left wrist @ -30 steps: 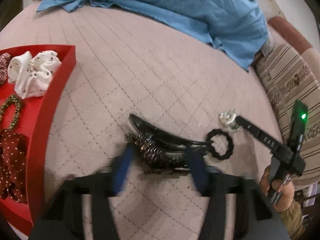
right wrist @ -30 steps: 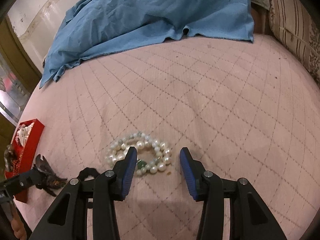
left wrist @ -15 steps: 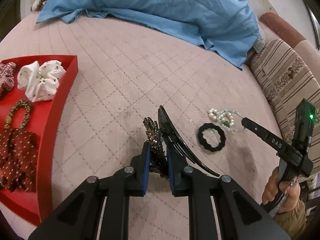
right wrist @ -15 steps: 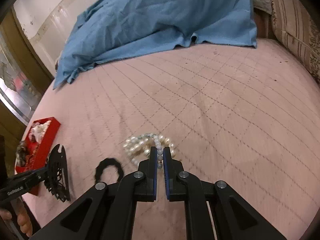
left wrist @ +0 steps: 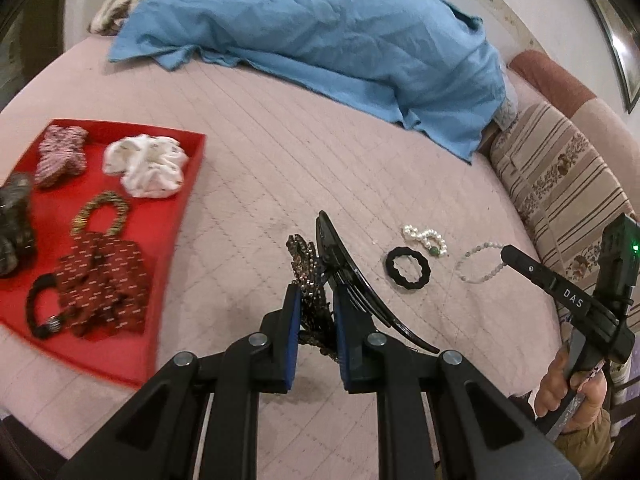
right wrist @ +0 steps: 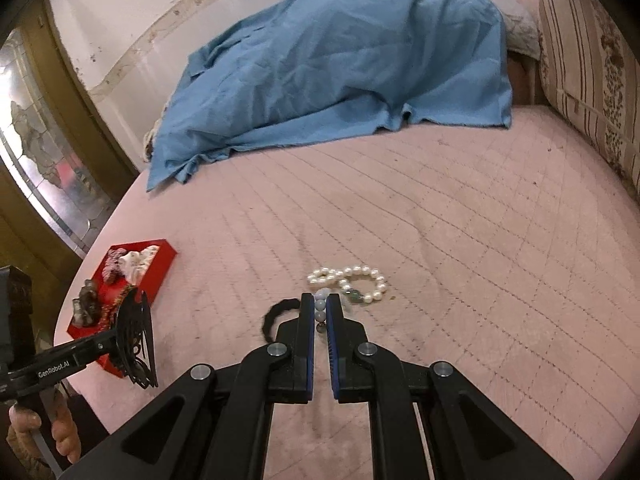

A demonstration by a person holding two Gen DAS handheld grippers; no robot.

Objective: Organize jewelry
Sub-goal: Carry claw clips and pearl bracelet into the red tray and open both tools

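Note:
My left gripper (left wrist: 316, 298) is shut on a black butterfly hair clip (left wrist: 348, 280) with a dark beaded piece and holds it above the pink bed cover; the clip also shows in the right wrist view (right wrist: 138, 340). My right gripper (right wrist: 319, 304) is shut on a pale blue-grey bead bracelet (right wrist: 321, 304), which hangs from its tip in the left wrist view (left wrist: 478, 264). A white pearl bracelet (right wrist: 352, 280) with a green stone and a black hair tie (left wrist: 408, 269) lie on the cover. A red tray (left wrist: 188, 200) at the left holds scrunchies and hair ties.
A blue sheet (left wrist: 320, 36) is heaped at the far side of the bed. A striped cushion (left wrist: 560, 184) lies along the right edge. A white scrunchie (left wrist: 146, 166) and a red dotted scrunchie (left wrist: 104, 280) sit in the tray. The bed's front edge is near.
Both grippers closed: the left on the hair clip, the right on the bead bracelet. Both have lifted their items off the cover. The left has turned toward the red tray.

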